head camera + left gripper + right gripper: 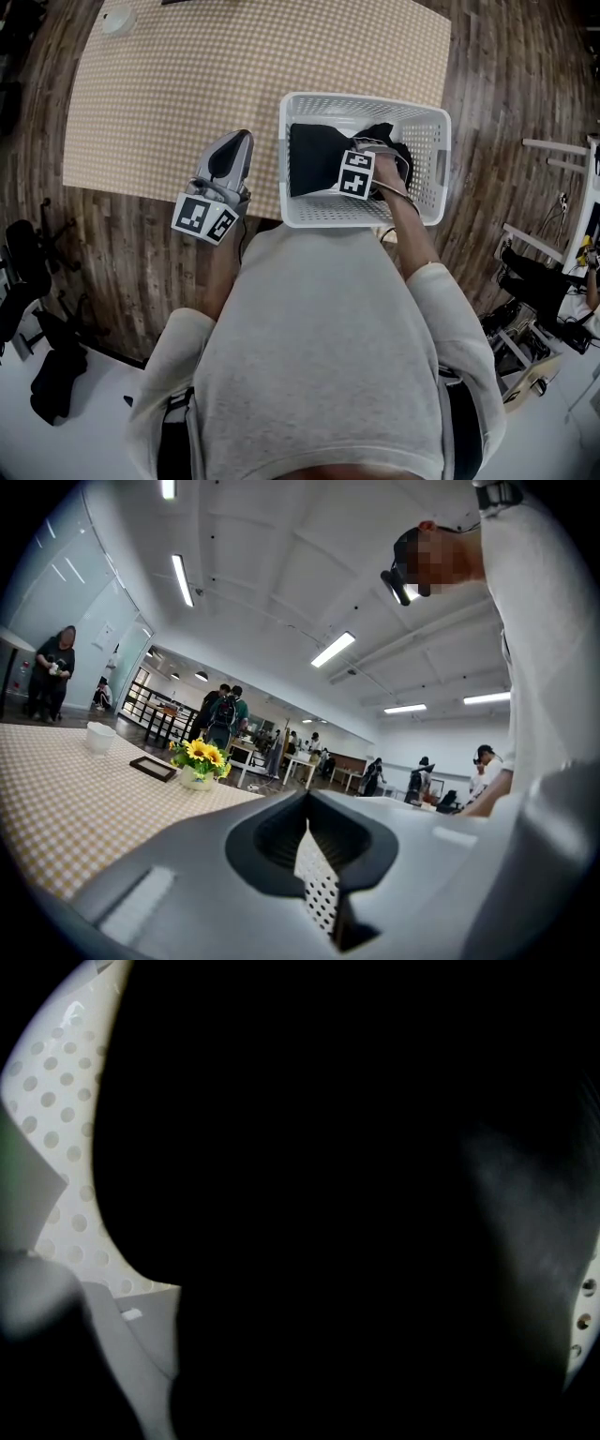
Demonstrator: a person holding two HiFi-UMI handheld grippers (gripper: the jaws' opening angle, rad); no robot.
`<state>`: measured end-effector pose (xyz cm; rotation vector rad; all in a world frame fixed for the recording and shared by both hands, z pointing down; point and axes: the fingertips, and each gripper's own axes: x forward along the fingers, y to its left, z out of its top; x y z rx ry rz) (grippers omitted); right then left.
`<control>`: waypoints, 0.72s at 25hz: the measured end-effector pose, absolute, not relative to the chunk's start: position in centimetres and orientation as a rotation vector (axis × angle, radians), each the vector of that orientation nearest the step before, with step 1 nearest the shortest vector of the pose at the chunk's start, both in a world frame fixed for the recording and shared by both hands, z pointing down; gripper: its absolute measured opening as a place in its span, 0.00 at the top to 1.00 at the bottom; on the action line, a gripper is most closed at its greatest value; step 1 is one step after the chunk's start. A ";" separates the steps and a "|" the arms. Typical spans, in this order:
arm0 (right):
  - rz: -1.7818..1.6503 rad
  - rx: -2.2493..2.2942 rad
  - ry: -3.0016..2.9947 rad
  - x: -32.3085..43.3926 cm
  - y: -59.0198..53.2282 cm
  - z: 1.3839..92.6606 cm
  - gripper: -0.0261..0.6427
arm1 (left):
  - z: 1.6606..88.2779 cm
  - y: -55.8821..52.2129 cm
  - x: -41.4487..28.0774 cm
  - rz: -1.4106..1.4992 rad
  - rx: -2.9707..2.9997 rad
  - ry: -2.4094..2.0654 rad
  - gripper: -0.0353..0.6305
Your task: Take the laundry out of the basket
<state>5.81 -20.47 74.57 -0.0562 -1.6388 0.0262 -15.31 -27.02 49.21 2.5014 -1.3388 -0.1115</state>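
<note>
The job is barely begun, by my reckoning. The white basket [364, 100] stands at the near edge of the checked bench [187, 84], right in front of the person, and all the black laundry [314, 159] I can see sits inside it, heaped across the left and middle of the tub. No garment shows on the cloth of the bench beside it.

The right gripper [373, 157] points straight down into the basket, its marker cube level with the rim and its tip sunk in the dark pile. From its own view there is almost nothing but black laundry [328, 1194] pressed against the lens, with a strip of the perforated basket wall [56, 1101] at the left edge. The jaws are lost in that cloth, so I cannot tell whether they are clamped on the fabric or merely pushed into it.

The left gripper [240, 141] hangs level over the bench edge, just left of the basket and not touching it. Its jaws are together with nothing between them, and its own view looks out across the bench [66, 799] into the room.

What is left, as I judge it, is nearly everything: secure a hold on the cloth, lift it over the rim, and lay it out on the bench, then check for anything underneath.
</note>
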 end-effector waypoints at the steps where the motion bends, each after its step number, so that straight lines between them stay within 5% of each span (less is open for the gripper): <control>1: 0.026 -0.060 -1.640 5.8 -20.3 74.4 0.51 | 49.1 -26.9 -15.3 -0.115 2.502 -1.341 0.94; 18: -0.089 0.094 -1.702 5.7 -20.8 71.4 0.64 | 47.2 -25.5 -14.7 -0.176 2.537 -1.365 0.94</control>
